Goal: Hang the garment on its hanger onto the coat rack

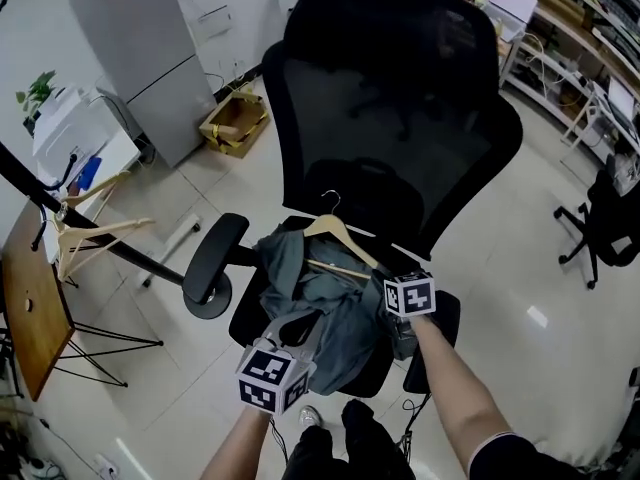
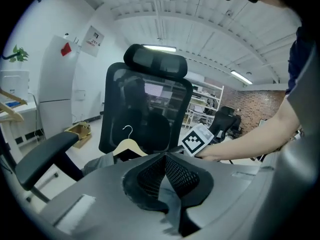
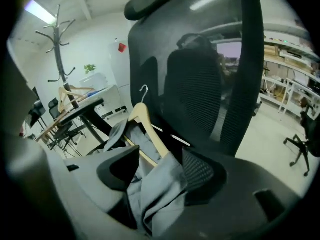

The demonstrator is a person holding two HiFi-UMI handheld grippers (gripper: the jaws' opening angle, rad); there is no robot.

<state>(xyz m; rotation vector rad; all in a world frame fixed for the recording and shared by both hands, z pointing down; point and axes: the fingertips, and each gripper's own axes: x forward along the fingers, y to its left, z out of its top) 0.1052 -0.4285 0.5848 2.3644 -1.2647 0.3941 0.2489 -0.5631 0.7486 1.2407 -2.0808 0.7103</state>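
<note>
A grey garment [image 1: 335,320] on a wooden hanger [image 1: 340,234] lies crumpled on the seat of a black office chair [image 1: 400,118]. My right gripper [image 3: 161,156] is open, and the garment [image 3: 155,189] and one arm of the hanger [image 3: 146,118] lie between its jaws without being pressed. Its marker cube [image 1: 410,294] sits at the garment's right edge. My left gripper [image 2: 164,156] is shut with nothing in it, low in front of the seat, and its cube [image 1: 272,376] is below the garment. The coat rack [image 3: 60,59] stands to the left and carries bare wooden hangers [image 1: 90,233].
The chair's left armrest [image 1: 215,253] juts out beside the garment. A wooden table [image 1: 30,303] sits at the left edge, below the rack's black pole [image 1: 25,183]. A cardboard box [image 1: 235,123] and a grey cabinet [image 1: 140,48] stand behind. Another black chair [image 1: 610,208] is at far right.
</note>
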